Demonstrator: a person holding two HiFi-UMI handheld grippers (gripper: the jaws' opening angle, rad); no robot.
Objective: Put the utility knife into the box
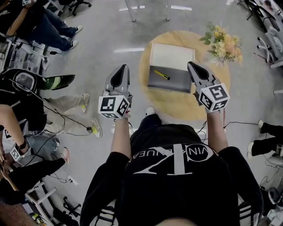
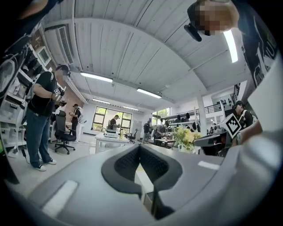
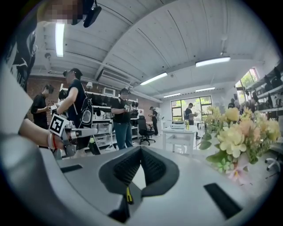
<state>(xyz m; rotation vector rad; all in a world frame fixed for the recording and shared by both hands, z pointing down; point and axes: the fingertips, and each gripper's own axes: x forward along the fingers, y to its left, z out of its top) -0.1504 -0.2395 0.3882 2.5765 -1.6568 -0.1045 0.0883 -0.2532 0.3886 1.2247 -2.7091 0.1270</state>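
A yellow utility knife lies on the dark grey half of an open box on a round wooden table. The box's white half lies just beyond it and holds nothing. My left gripper hangs in the air left of the table, off the box's left side, its jaws together on nothing. My right gripper hovers at the box's right edge, also shut and holding nothing. In the right gripper view a yellow sliver of the knife shows below the meeting jaw tips. The left gripper view shows the box's white edge.
A bunch of yellow flowers stands at the table's far right, close to my right gripper. Several people sit or stand at the left, with cables on the floor. Chair and table legs stand beyond the table.
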